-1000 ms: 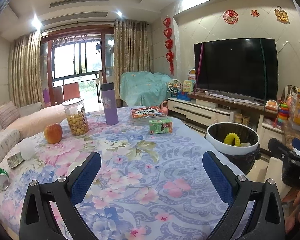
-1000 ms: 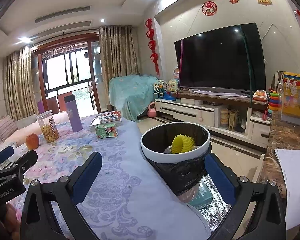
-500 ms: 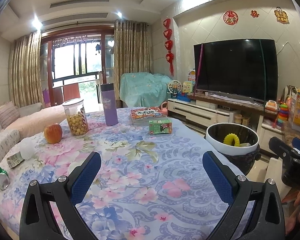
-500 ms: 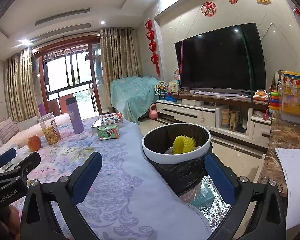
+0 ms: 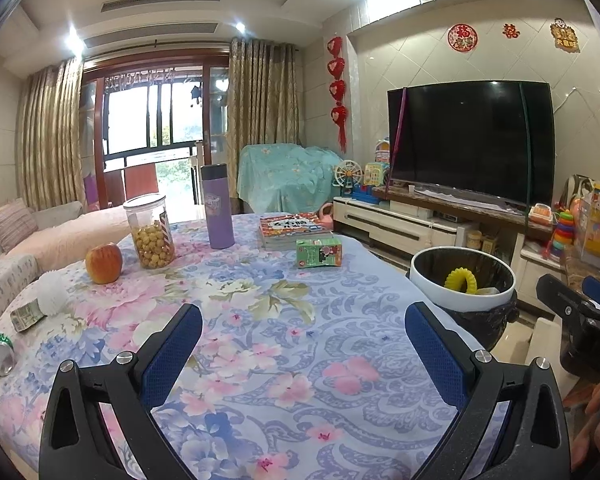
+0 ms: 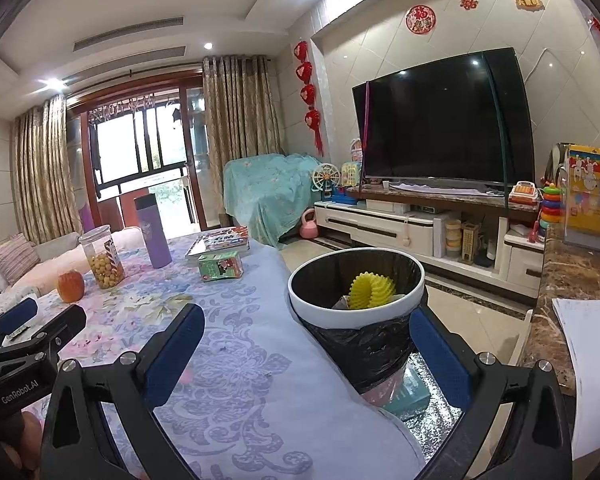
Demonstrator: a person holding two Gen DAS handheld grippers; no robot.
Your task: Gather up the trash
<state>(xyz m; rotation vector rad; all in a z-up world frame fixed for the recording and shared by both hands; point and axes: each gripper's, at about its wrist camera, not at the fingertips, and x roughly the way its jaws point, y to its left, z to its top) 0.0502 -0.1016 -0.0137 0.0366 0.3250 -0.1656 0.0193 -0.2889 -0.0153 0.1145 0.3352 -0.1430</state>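
Only clear text is "GenRobot.AI", white letters on the black body of the left tongs (image 6: 24, 320) seen from the right wrist cam. The right tongs (image 5: 580, 300) show "DA" cut off at the frame edge. Red wall decoration (image 5: 463, 37) probably says 福, too blurry to swear.

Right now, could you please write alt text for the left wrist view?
An open left claw hovers over a flowered tablecloth holding an apple, a snack jar, a purple flask and a green carton; a bin stands at right.
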